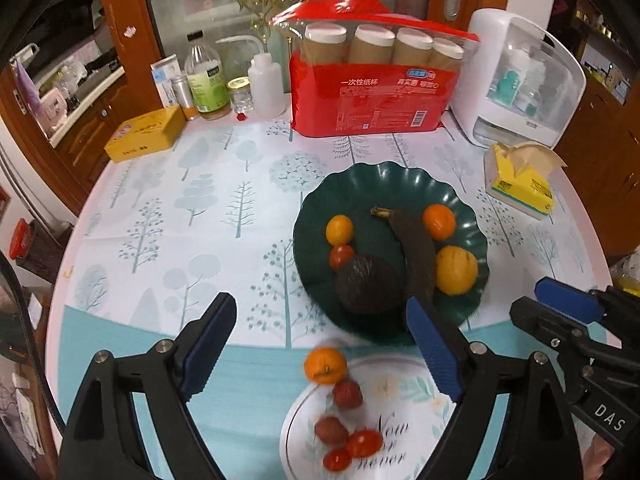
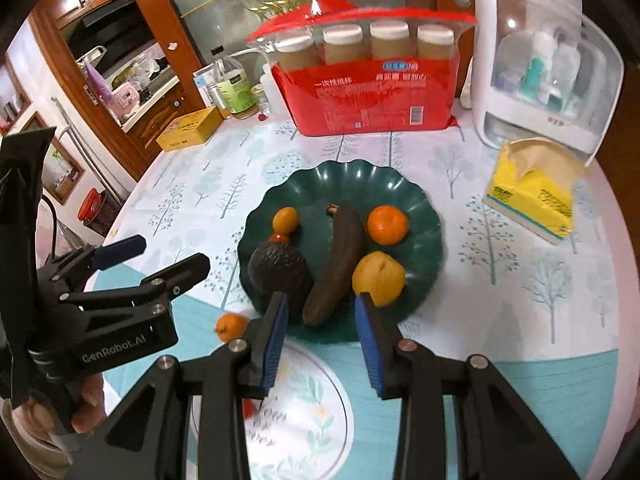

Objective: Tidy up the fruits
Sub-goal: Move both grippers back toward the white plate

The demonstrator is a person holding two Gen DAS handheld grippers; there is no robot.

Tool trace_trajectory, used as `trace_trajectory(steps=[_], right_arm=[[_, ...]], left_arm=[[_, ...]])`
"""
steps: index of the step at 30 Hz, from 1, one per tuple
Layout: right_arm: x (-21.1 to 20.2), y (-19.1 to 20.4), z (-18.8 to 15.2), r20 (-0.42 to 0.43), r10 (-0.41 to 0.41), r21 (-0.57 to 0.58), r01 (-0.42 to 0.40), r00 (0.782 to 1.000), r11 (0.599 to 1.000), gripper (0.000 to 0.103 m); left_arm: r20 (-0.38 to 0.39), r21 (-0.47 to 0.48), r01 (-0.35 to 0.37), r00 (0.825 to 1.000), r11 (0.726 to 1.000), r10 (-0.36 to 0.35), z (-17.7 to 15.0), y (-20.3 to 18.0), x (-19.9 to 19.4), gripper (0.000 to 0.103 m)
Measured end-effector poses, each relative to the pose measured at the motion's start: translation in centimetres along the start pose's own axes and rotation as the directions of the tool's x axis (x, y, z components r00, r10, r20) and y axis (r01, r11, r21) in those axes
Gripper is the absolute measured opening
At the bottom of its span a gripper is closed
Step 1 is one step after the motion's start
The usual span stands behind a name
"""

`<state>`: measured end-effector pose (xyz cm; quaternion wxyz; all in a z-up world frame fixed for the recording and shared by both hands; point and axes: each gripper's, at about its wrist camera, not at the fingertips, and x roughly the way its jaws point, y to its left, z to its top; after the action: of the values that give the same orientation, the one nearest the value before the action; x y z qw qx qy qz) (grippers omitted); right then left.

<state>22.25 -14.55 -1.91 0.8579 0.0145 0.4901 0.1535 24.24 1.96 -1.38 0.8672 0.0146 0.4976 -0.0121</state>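
A dark green scalloped plate [image 1: 360, 184] [image 2: 352, 184] holds a blackened banana [image 1: 416, 248] [image 2: 340, 256], a dark avocado [image 1: 370, 284] [image 2: 280, 272], a yellow lemon [image 1: 456, 270] [image 2: 378, 278], two small oranges and a cherry tomato. A white printed plate [image 1: 400, 420] [image 2: 312, 412] in front holds two lychees [image 1: 347, 394] and two cherry tomatoes [image 1: 362, 442]. A small orange [image 1: 325, 365] [image 2: 231, 327] sits at its rim. My left gripper [image 1: 320, 344] is open and empty above the white plate. My right gripper [image 2: 322, 340] is open and empty at the green plate's near edge.
At the back of the tablecloth stand a red pack of paper cups [image 1: 376, 80], bottles [image 1: 204, 76], a yellow tin [image 1: 146, 138] and a white dispenser [image 1: 520, 80]. A yellow tissue pack [image 1: 520, 184] lies right of the green plate.
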Motion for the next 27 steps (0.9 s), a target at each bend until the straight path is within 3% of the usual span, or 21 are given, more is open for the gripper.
trace_trajectory(steps=[7, 17, 27], right_arm=[[-4.1, 0.5, -2.9, 0.032, 0.029, -0.043, -0.027, 0.999, 0.999, 0.036], [-7.6, 1.1, -4.3, 0.071, 0.084, -0.108, -0.076, 0.994, 0.991, 0.036], [-9.1, 1.7, -5.3, 0.091, 0.107, -0.123, -0.095, 0.990, 0.988, 0.036]], left_arm=[[0.018, 0.007, -0.022, 1.000, 1.000, 0.022, -2.4, -0.8, -3.6, 0.089], [0.028, 0.040, -0.066, 0.998, 0.997, 0.065, -4.5, -1.9, -6.6, 0.089], [0.048, 0.041, -0.031, 0.998, 0.999, 0.029, -6.6, -0.7, -9.0, 0.089]])
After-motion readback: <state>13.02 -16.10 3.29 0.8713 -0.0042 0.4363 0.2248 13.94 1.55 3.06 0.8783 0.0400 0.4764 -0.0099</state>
